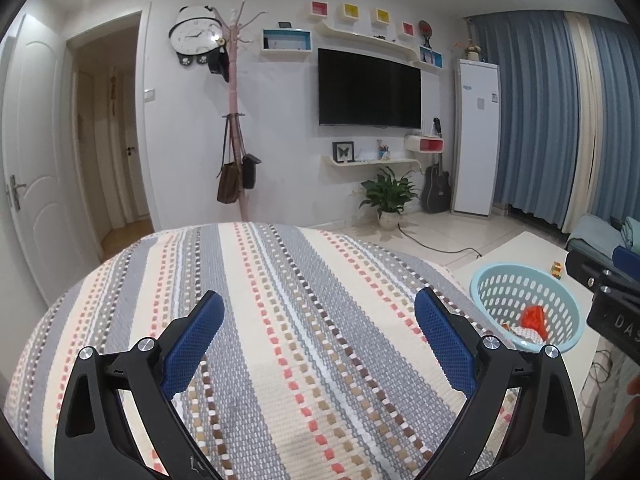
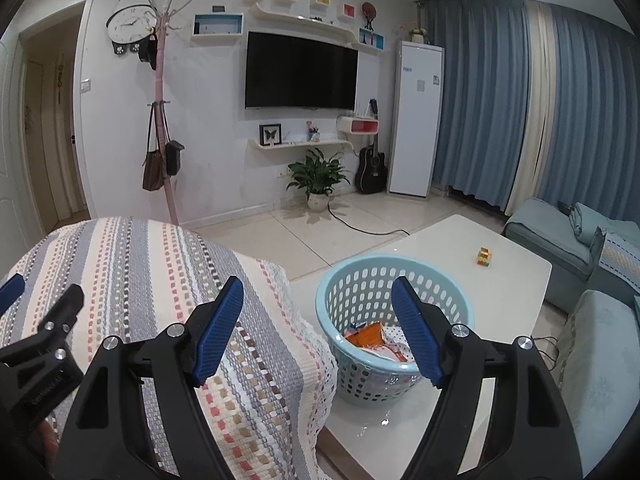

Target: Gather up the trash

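A light blue perforated basket stands on a white low table; it holds orange and white wrappers. In the left wrist view the basket sits at the right with a red wrapper inside. My left gripper is open and empty above a striped woven cloth. My right gripper is open and empty, above the cloth's edge and the basket's left rim. No loose trash shows on the cloth.
A small coloured cube lies on the white table. A teal sofa stands to the right. A potted plant, guitar, coat rack and TV line the far wall.
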